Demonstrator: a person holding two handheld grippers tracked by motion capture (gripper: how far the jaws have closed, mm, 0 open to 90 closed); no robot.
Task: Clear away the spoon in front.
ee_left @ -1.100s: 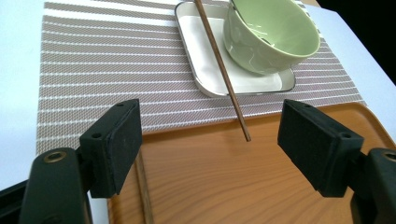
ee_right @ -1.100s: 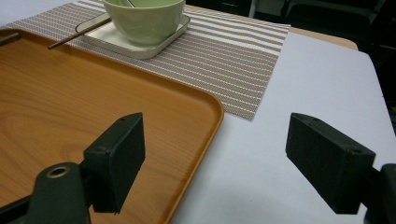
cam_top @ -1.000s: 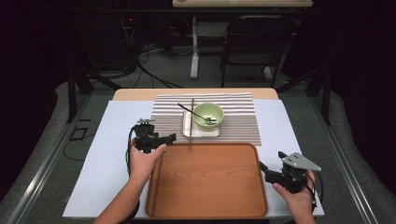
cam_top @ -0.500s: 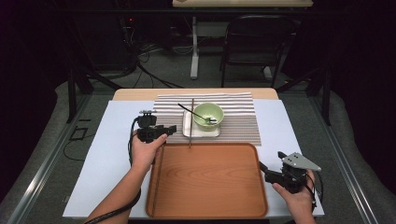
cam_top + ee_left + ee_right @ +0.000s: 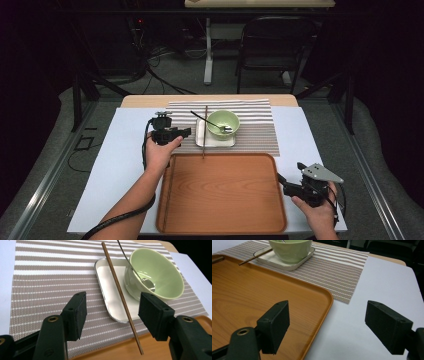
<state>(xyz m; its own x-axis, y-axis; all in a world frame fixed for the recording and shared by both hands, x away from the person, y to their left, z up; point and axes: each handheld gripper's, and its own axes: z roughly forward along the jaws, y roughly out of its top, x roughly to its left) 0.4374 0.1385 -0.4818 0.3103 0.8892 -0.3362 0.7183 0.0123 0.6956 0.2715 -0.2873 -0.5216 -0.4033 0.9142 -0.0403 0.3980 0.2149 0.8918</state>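
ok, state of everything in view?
left tongs: open, jaws just been closing, chopstick between them untouched
right tongs: open, empty
chopstick: lying across dish, tip over tray rim
bowl: upright on dish
spoon: resting in bowl
tray: empty

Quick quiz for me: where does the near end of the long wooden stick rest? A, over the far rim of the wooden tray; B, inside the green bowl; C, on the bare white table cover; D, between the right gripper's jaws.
A: the wooden stick crosses the white dish and its near tip lies over the wooden tray rim.
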